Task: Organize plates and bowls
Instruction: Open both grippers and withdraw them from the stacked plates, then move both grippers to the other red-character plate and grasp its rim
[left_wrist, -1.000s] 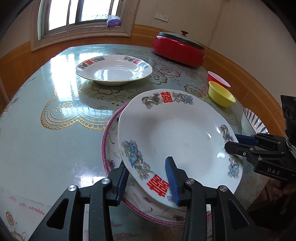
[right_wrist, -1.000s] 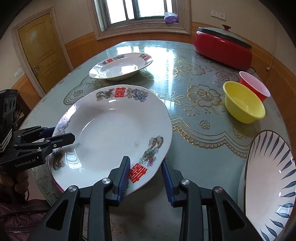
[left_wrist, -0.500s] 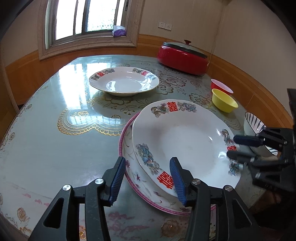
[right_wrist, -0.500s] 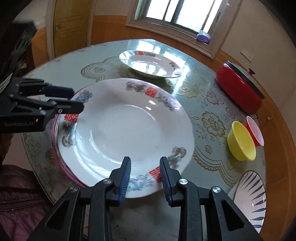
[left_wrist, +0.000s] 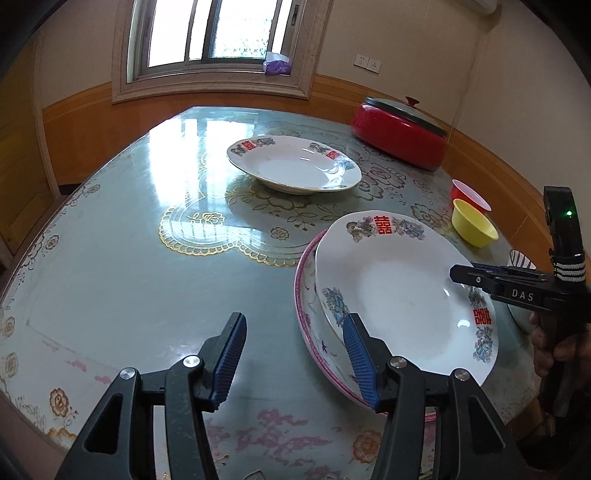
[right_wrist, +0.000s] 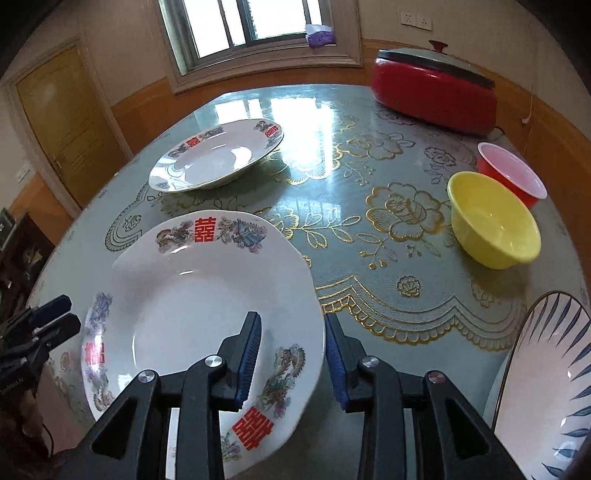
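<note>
A white plate (left_wrist: 391, 295) with red characters and bird prints lies tilted in a pink-rimmed plate (left_wrist: 306, 314) near the table's front edge. My right gripper (right_wrist: 293, 363) is shut on that white plate (right_wrist: 184, 306), with one pad on its inner face and the other under its right rim. In the left wrist view the right gripper (left_wrist: 458, 271) reaches in from the right. My left gripper (left_wrist: 293, 360) stands open, drawn back left of the stack, pads touching nothing. The left gripper (right_wrist: 68, 314) shows at the far left. A second matching plate (left_wrist: 295, 166) sits alone further back.
A yellow bowl (right_wrist: 495, 229) and a red bowl (right_wrist: 513, 173) stand together at the right. A blue-striped dish (right_wrist: 546, 387) is at the near right edge. A red lidded pot (left_wrist: 399, 136) stands at the back right. The glass-topped table (left_wrist: 129, 258) is round.
My left jaws have opened off the white plate's near rim and drawn back to the left. The right gripper keeps its grip on the plate's other rim.
</note>
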